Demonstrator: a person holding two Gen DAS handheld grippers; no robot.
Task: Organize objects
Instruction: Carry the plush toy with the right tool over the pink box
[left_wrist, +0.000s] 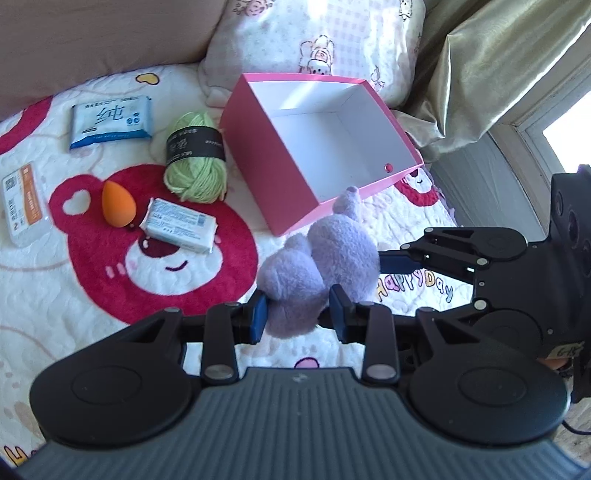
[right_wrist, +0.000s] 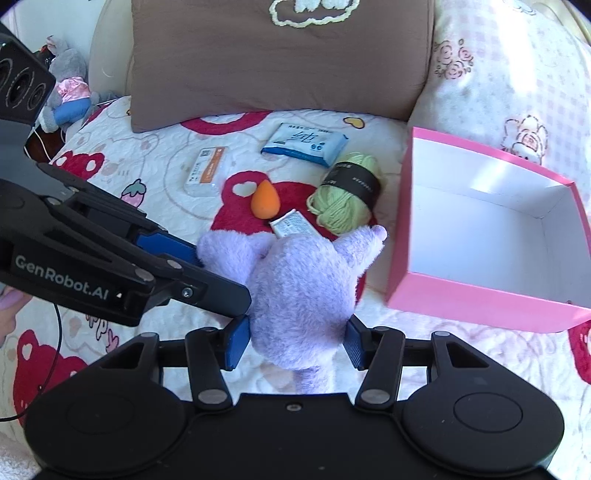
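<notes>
A purple plush toy (left_wrist: 325, 258) lies on the bear-print bedspread, just in front of an open pink box (left_wrist: 332, 147) with a white inside. My left gripper (left_wrist: 301, 314) is shut on one end of the plush. My right gripper (right_wrist: 295, 343) is shut on its body; the plush also shows in the right wrist view (right_wrist: 295, 291), with the pink box (right_wrist: 487, 236) to its right. The box is empty. The right gripper comes in from the right in the left wrist view (left_wrist: 399, 258).
Left of the box lie a green yarn ball (left_wrist: 195, 158), an orange sponge egg (left_wrist: 118, 203), a white soap pack (left_wrist: 179, 225), a blue wipes pack (left_wrist: 110, 122) and an orange-white packet (left_wrist: 24, 205). Pillows (right_wrist: 280, 55) line the back. A gold curtain (left_wrist: 498, 66) hangs at right.
</notes>
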